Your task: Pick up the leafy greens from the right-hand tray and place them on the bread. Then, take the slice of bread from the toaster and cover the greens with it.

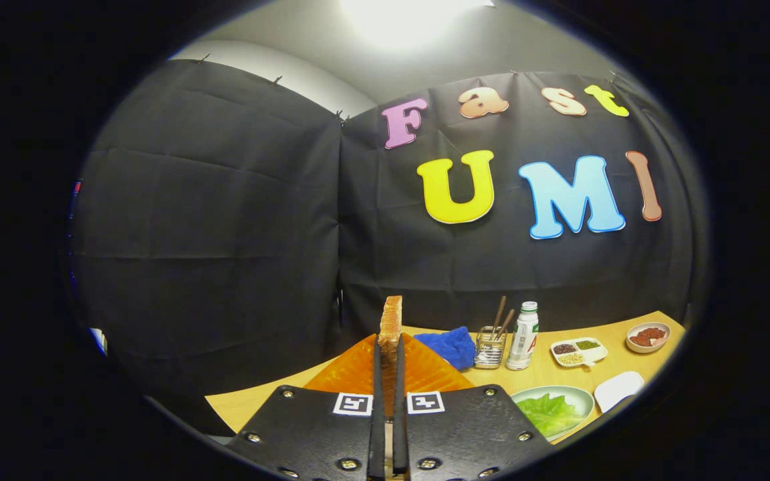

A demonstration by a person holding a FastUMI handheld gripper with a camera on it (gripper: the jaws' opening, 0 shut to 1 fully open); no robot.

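A: Two fingers nearly closed, only a thin gap; gripper (390,347) clamps a slice of bread (391,322) edge-on. Both fingers press its faces. Slice stands upright, upper part rising above the fingertips.

B: Position of the slice relative to the table?

A: Held over an orange mat (358,371) on the wooden table (545,371). Cannot tell whether it is clear of everything below; the gripper body hides the lower part of the slice and the near part of the mat.

B: Containers?

A: Green plate (579,397) to the right of the fingers, holding leafy greens (549,413). Its near left part is cut off by the gripper body. Whatever lies under the greens is hard to make out. Beyond it, a small divided dish (579,352) with three fills: dark, green, pale. Further right, a round bowl (648,337) with reddish-brown contents. Glass holder (490,347) with brown sticks standing in it, probably chopsticks.

B: Other items?

A: White bottle (523,336) with a green cap, upright, just beside the glass holder. Blue cloth (448,346) crumpled behind the mat, between the slice and the holder. White flat object (619,389) beside the plate, partly cut off; identity unclear.

B: Obstructions?

A: Nothing stands between the slice and the plate of greens apart from the gripper body.
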